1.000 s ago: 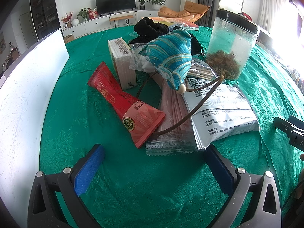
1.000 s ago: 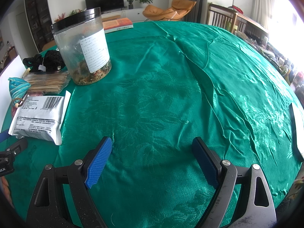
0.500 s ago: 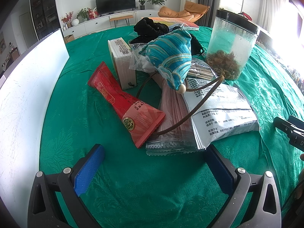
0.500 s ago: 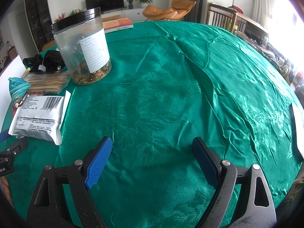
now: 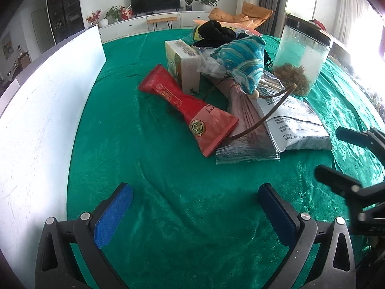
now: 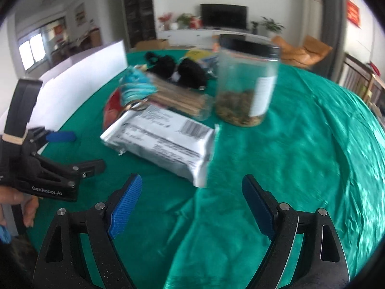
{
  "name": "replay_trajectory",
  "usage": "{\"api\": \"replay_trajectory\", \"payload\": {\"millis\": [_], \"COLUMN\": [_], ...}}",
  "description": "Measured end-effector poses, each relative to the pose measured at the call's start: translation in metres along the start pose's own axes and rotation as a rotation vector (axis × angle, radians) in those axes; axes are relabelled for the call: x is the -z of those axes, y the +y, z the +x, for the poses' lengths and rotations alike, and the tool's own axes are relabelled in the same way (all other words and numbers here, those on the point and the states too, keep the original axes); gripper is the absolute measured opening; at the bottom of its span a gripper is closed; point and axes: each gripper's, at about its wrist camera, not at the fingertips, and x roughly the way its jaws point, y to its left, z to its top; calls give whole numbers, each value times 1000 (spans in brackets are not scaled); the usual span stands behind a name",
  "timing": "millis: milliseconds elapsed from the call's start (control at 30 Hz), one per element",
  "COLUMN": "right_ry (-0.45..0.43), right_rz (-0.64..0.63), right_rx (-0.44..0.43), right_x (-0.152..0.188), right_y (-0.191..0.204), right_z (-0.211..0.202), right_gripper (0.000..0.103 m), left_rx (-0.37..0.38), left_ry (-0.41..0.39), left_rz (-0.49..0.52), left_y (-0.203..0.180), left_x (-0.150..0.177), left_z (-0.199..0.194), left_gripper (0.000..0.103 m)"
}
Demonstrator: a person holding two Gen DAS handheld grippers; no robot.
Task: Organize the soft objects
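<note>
Both spread wide and empty above the green-clothed surface [image 5: 168,216]: left tool [image 5: 195,210], right tool [image 6: 190,203]. Heaped just ahead, untouched: blue striped pouch [image 5: 243,60], red packet [image 5: 190,110], grey foil bag [image 6: 163,142], likely awaiting sorting.

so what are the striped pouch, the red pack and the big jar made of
Striped pouch: looks like woven fabric, matte, soft folds.
Red pack: glossy film or coated paper, creased; hard to tell which.
Big jar: clear, probably plastic, see-through wall with a black lid.
</note>
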Motion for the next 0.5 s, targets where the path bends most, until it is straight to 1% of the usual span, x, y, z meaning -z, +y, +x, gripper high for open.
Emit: {"api": "replay_trajectory", "payload": {"millis": [67,100,133,167,200,233,267,300,333,367,433,500], "right_ry": [57,44,35,39,51,64,39,34,42,51,46,38], "right_rz": [-69,-58,-15,65,174,288,378,441,483,525,579,597], "right_rx": [26,23,52,84,124,169,227,296,359,389,406,419], "right_x": [-9,-15,-21,-24,-21,-15,-8,1,10,20,35,44], "right_y": [9,6,0,-12,-28,-46,-62,-75,-85,-96,-110,-115], "right_z": [23,27,30,33,34,33,23,14,7,1,-11,-19], "right_gripper": [87,87,87,85,85,85,85,86,87,87,86,87], "left_rx": [-13,-24,-23,-22,-21,-21,-21,-22,-24,-28,-34,-38], "left_ry": [-1,1,1,0,0,0,0,0,0,1,3,4], "left_rz": [0,7,6,6,5,6,5,5,3,0,-10,-17], "left_y": [-1,-3,-4,-3,-3,-3,-4,-4,-4,-5,-6,-11], "left_x": [0,0,-1,-1,-1,-1,-1,-1,-1,-2,-4,-8], "left_z": [1,2,2,2,2,2,2,2,3,3,5,8], "left_gripper": [103,103,103,103,103,103,103,103,103,103,103,103]}}
